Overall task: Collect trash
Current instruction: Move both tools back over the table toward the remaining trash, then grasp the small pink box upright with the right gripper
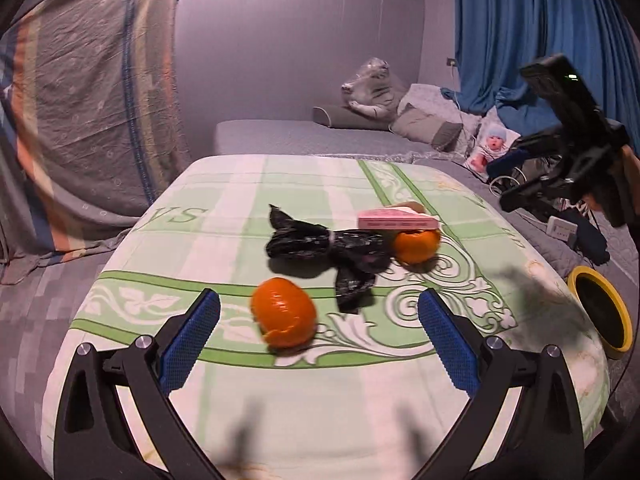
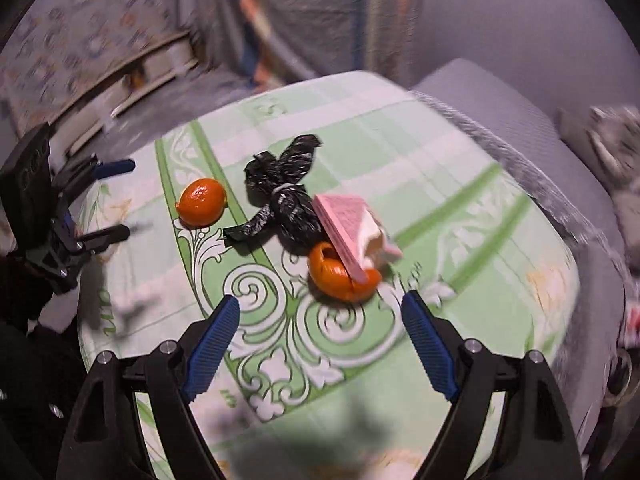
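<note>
Bedroom setting: grey bed (image 1: 280, 136) at the far side, blue curtain (image 1: 532, 32) far right, striped sheet (image 1: 88, 92) hung at the left. Work surface is a table (image 1: 320, 400) covered in a green-and-white patterned cloth.

Trash is seen grouped mid-table:
- black bag (image 1: 326, 246), knotted and crumpled, at the centre.
- near peel (image 1: 285, 312), an orange peel shell, lying near and left of the bag, apart from it.
- far peel (image 1: 416, 245), touching the bag's right end.
- pink box (image 1: 396, 219), tilted, resting on the far peel.

In the right wrist view the same group is seen from the other side: bag (image 2: 280, 196), near peel (image 2: 201, 202) well to its left, far peel (image 2: 340, 276) with the pink box (image 2: 346, 224) propped on it.

Left gripper (image 1: 319, 308): fingers (image 1: 192, 344) spread wide, nothing between the pads; the near peel is framed between them but not touched. It is also seen at the left edge of the right view (image 2: 120, 200), fingers apart.

Right gripper (image 2: 320, 312): fingers (image 2: 212, 344) spread wide, nothing gripped; the far peel lies just beyond the tips. Its body shows at the right of the left view (image 1: 560, 140), above the table edge.

Yellow-rimmed bin (image 1: 600, 312) is noted off the table's right edge. Both views are motion-blurred.
</note>
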A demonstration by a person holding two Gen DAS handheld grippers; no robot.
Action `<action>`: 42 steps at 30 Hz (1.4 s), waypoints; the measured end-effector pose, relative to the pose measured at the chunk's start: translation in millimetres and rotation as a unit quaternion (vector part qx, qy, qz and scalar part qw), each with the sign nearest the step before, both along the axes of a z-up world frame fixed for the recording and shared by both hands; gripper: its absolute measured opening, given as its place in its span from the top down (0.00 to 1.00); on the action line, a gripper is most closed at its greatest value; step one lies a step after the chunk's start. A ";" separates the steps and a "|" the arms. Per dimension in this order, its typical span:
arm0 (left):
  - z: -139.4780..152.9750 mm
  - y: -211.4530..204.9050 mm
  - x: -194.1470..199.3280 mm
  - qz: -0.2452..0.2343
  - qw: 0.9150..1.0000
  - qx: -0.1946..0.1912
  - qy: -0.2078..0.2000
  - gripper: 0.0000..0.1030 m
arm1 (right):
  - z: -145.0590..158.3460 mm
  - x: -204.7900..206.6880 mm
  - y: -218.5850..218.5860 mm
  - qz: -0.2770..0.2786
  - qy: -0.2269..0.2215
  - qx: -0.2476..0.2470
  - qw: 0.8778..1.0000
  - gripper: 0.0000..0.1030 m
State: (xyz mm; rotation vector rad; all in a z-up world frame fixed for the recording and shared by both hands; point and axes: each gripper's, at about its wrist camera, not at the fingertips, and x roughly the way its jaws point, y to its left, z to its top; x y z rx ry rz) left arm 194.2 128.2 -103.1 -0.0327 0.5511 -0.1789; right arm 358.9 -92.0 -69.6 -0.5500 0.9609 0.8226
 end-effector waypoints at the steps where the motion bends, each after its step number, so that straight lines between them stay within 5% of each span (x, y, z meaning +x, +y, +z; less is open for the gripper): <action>1: -1.8 4.9 1.6 0.001 1.000 -0.005 0.001 0.08 | -4.5 10.2 11.8 0.014 0.006 -0.018 1.000 0.23; 10: -19.6 33.5 7.2 0.005 0.998 -0.067 0.018 0.08 | -58.5 86.7 70.9 0.111 0.102 -0.137 0.979 0.23; 24: -33.3 47.7 17.6 0.020 0.994 -0.102 0.042 0.08 | -102.5 136.7 94.3 0.143 0.213 -0.148 0.955 0.23; 26: -33.5 48.0 18.6 0.021 0.994 -0.101 0.042 0.08 | -104.3 136.4 90.7 0.142 0.217 -0.144 0.955 0.23; 28: -32.6 47.0 18.5 0.023 0.994 -0.099 0.042 0.08 | -103.1 135.7 86.6 0.137 0.216 -0.135 0.957 0.41; 35: -28.0 42.6 16.2 0.025 0.995 -0.085 0.039 0.08 | -91.2 140.1 66.6 0.088 0.183 -0.095 0.975 0.52; 37: -25.9 41.6 14.8 0.028 0.996 -0.080 0.039 0.08 | -84.6 142.6 62.0 0.072 0.172 -0.075 0.979 0.65; 42: -21.8 38.6 11.5 0.038 0.996 -0.067 0.043 0.08 | -68.0 152.4 37.5 -0.009 0.139 -0.017 0.990 0.75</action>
